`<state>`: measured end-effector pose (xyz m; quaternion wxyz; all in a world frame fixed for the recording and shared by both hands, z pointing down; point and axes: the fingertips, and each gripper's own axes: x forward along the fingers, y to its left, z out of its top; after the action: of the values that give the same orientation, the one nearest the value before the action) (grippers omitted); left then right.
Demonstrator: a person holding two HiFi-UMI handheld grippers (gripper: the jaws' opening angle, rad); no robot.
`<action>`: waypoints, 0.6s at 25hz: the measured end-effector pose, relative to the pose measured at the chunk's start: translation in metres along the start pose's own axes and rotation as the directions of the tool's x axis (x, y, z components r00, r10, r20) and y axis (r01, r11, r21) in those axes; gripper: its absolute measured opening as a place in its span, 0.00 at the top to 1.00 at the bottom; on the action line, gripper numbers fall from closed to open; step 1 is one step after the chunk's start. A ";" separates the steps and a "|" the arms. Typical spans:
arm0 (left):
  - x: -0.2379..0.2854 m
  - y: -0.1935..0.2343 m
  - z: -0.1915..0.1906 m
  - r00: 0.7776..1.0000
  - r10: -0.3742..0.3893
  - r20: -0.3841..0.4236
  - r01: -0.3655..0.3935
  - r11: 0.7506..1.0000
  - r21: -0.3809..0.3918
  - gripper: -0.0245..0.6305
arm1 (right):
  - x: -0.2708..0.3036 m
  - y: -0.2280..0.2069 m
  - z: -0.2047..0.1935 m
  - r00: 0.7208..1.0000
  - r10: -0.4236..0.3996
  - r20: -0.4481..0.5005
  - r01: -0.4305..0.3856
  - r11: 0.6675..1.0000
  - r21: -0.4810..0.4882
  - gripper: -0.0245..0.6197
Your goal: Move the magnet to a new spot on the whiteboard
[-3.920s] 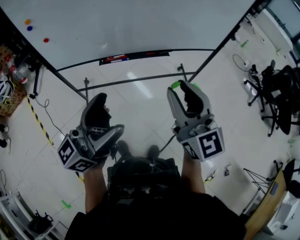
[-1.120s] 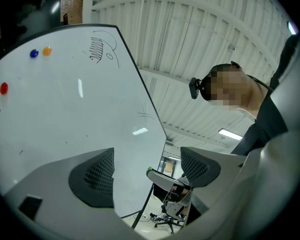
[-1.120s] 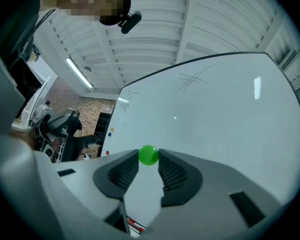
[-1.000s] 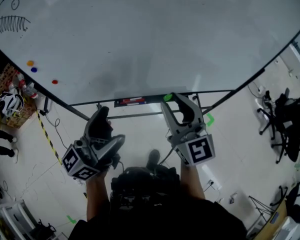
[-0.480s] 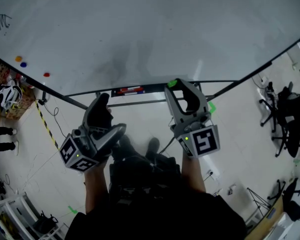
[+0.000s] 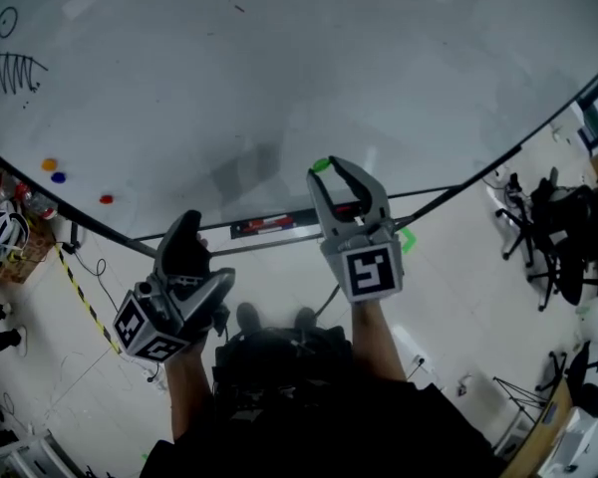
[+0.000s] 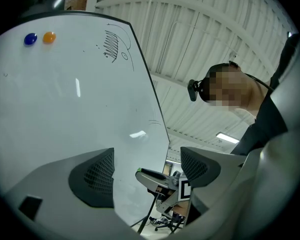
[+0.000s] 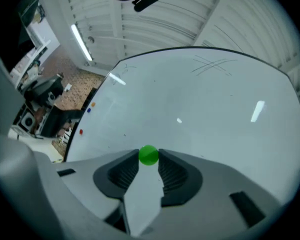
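The right gripper [image 8: 149,166] pinches the green magnet [image 8: 149,155] at the very tips of its jaws, close in front of the whiteboard [image 8: 200,109]. To do this step well, I think the magnet should be pressed flat on a bare area and the jaws then opened slowly. The left gripper [image 7: 147,171] has its jaws apart and holds nothing. Whether the magnet already touches the board is hard to tell.

Left gripper [image 6: 184,232], right gripper [image 6: 337,170]: grey moulded shells, black ribbed pads [image 7: 97,176], one black-and-white marker cube [image 6: 369,270] each. Person: dark top [image 6: 309,426], black head-worn camera [image 7: 194,88].
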<state>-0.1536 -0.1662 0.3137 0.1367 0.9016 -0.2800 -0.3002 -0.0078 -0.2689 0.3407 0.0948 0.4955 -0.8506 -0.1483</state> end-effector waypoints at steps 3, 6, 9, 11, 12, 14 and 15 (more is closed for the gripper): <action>-0.009 0.010 0.016 0.999 -0.003 0.034 0.002 1.000 0.026 0.33 | 0.022 0.000 0.002 0.995 -0.084 -0.053 0.076 0.988 -0.133 0.73; -0.018 0.017 0.022 0.999 -0.009 0.046 0.008 1.000 0.020 0.33 | 0.036 -0.001 0.002 0.984 -0.157 -0.082 0.128 0.952 -0.278 0.73; -0.024 0.020 0.025 0.999 -0.018 0.047 0.017 1.000 0.007 0.33 | 0.049 -0.002 0.000 0.975 -0.192 -0.110 0.140 0.920 -0.366 0.73; -0.022 0.023 0.030 0.999 -0.011 0.053 0.009 0.999 0.032 0.33 | 0.055 -0.005 -0.002 0.968 -0.216 -0.125 0.154 0.911 -0.382 0.73; -0.022 0.026 0.032 0.998 -0.005 0.057 0.002 0.999 0.040 0.33 | 0.057 -0.006 -0.003 0.965 -0.225 -0.130 0.161 0.910 -0.382 0.73; -0.023 0.029 0.031 0.998 -0.001 0.058 0.000 1.000 0.026 0.33 | 0.059 -0.008 -0.006 0.961 -0.239 -0.141 0.171 0.910 -0.378 0.73; -0.024 0.028 0.029 0.999 -0.005 0.054 0.005 1.000 0.011 0.33 | 0.060 -0.010 -0.007 0.959 -0.244 -0.146 0.175 0.910 -0.376 0.73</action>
<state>-0.1991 -0.1773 0.3143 0.1231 0.8945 -0.2830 -0.3234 -0.0269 -0.3265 0.3450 0.2478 0.5703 -0.7378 -0.2627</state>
